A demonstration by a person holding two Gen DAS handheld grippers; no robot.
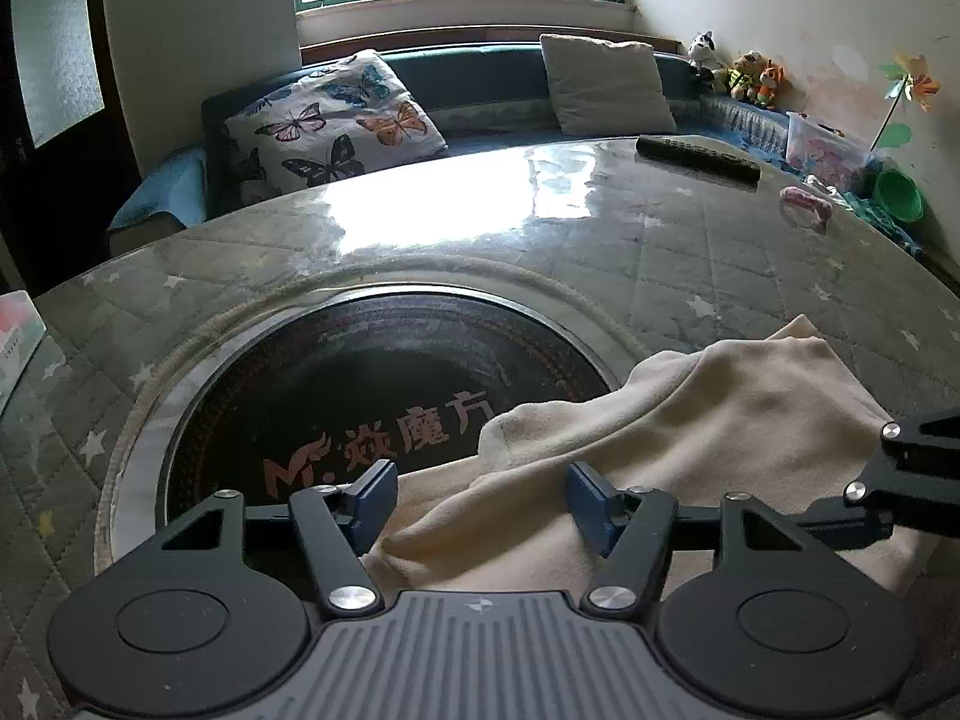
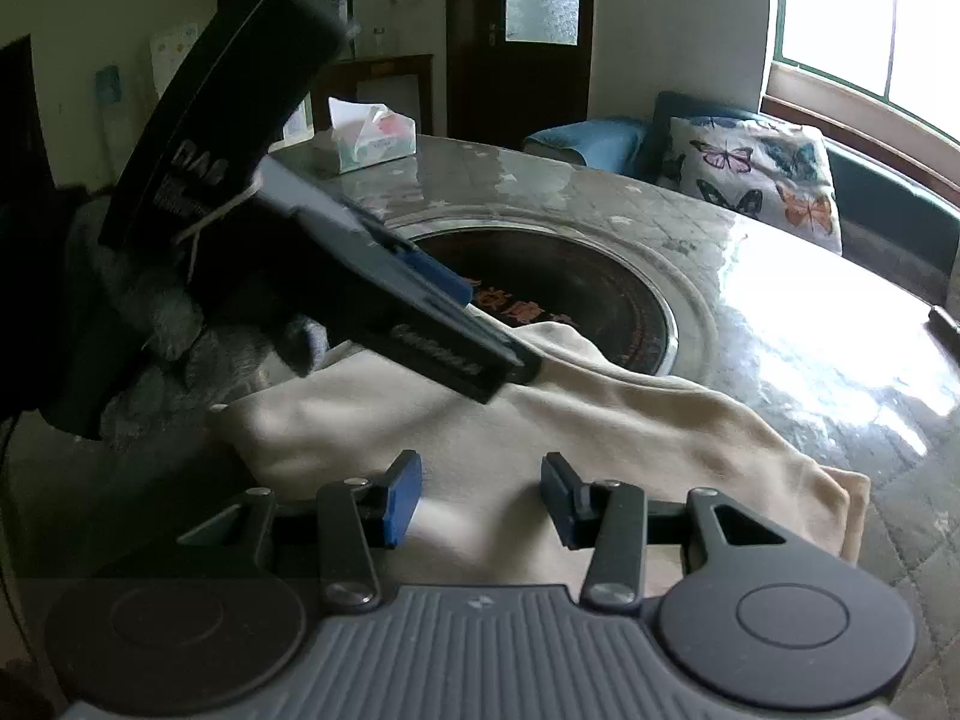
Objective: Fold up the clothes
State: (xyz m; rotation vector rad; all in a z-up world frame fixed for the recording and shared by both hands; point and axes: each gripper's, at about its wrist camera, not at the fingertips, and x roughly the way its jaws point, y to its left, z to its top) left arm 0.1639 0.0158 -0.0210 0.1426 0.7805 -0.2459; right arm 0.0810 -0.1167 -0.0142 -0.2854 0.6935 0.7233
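Observation:
A cream garment [image 1: 690, 438] lies bunched on the glass-topped table, partly over the round black heater plate [image 1: 372, 384]. My left gripper [image 1: 483, 504] is open, its blue pads on either side of a fold of the cloth near its left edge. My right gripper [image 2: 480, 498] is open just above the flat part of the same garment [image 2: 540, 420]. The left gripper also shows in the right wrist view [image 2: 462, 300], reaching over the cloth from the left. The right gripper's black linkage [image 1: 912, 456] enters the left wrist view from the right.
A remote control [image 1: 699, 159] and a pink object [image 1: 807, 207] lie at the table's far right. A tissue pack [image 2: 372, 135] stands on the far side. A sofa with a butterfly cushion [image 1: 336, 123] runs behind the table [image 1: 420, 222].

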